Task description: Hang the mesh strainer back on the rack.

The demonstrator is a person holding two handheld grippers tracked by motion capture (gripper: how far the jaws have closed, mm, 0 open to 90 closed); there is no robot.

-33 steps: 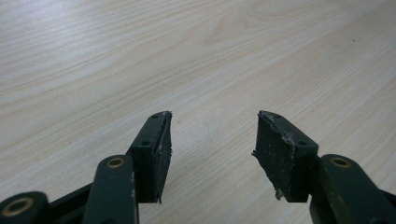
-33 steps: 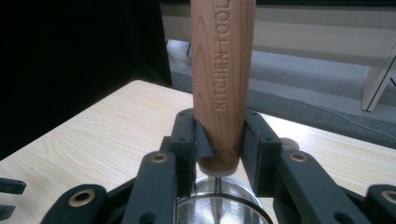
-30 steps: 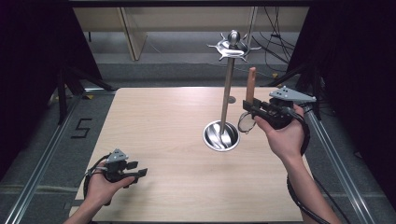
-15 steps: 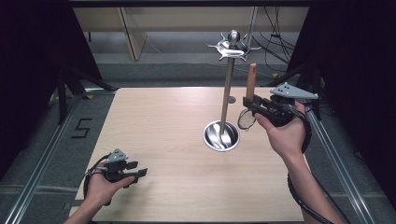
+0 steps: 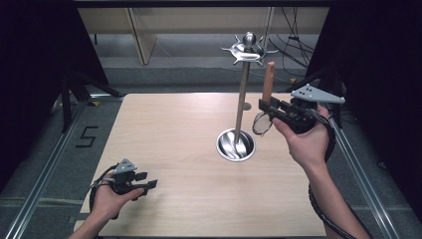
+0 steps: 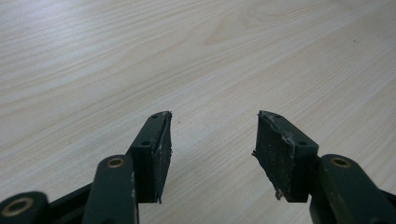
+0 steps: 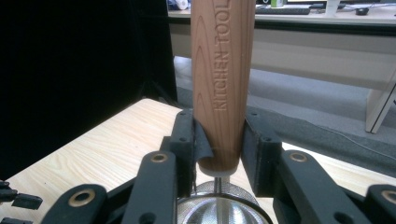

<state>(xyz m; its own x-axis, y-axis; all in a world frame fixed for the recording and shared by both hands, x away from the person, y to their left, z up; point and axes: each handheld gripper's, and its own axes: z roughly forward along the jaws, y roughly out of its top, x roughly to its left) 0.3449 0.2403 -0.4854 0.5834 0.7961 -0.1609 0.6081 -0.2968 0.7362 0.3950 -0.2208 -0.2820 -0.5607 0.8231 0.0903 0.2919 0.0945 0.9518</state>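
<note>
A small mesh strainer with a wooden handle (image 5: 269, 79) stands handle-up in my right gripper (image 5: 268, 106), which is shut on the handle's lower end. Its wire ring (image 5: 262, 123) hangs below the jaws. In the right gripper view the handle (image 7: 222, 79), stamped "KITCHEN TOOL", is pinched between the pads (image 7: 187, 140), with the mesh bowl (image 7: 219, 207) beneath. Just left of it rises a metal utensil stand (image 5: 242, 94) with hooks on top (image 5: 248, 50) and a round base (image 5: 235, 145). My left gripper (image 5: 148, 183) rests open low over the near left table, nothing between its pads (image 6: 154, 149).
The light wooden table (image 5: 169, 129) has metal rails along both sides. Beyond its far edge the floor (image 5: 189, 55) holds cables and furniture legs. Dark curtains close in on the left and right.
My right gripper has lifted the strainer a little higher beside the stand's pole. The left gripper has stayed where it was.
</note>
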